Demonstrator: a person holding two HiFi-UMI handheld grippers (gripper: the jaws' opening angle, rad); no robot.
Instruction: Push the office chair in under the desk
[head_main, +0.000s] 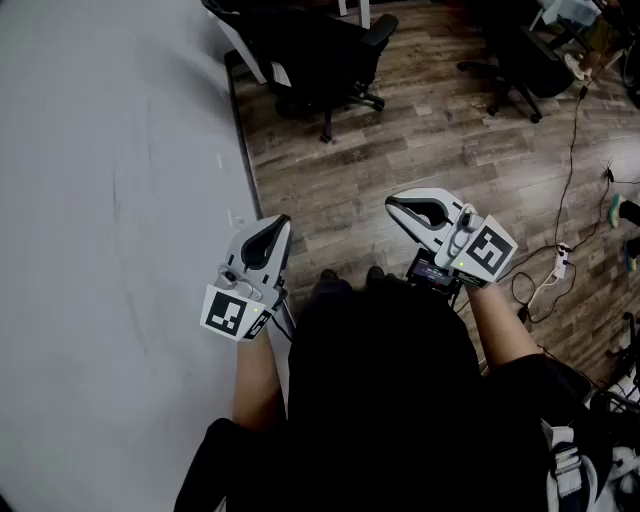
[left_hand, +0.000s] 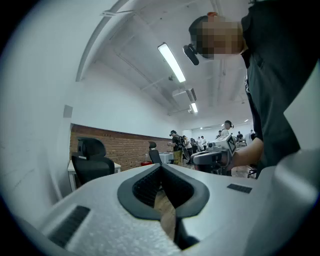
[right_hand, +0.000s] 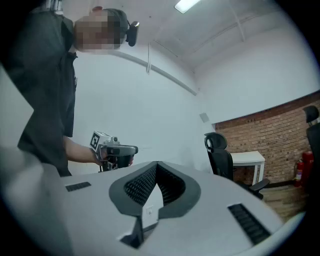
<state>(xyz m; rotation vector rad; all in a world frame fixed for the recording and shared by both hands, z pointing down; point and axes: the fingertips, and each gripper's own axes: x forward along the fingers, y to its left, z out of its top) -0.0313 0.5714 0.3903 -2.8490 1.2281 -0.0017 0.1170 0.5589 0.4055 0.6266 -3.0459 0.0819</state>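
Office chair (head_main: 320, 55) stands far up the wood floor beside the white bench (right_hand: 247, 158), well apart from both grippers. Left gripper (head_main: 270, 238) and right gripper (head_main: 410, 210) jaws are clenched on nothing. Likely risks: closed jaws slip off the backrest, the chair swivels, or its armrests jam on the bench edge.

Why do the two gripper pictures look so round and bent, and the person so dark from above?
Left gripper view: the wide lens bends straight lines, darkens the corners, and the ceiling light glares white. Right gripper view: same bending and dark rim. Head view: the person's black clothing swallows detail beside the pale wall.
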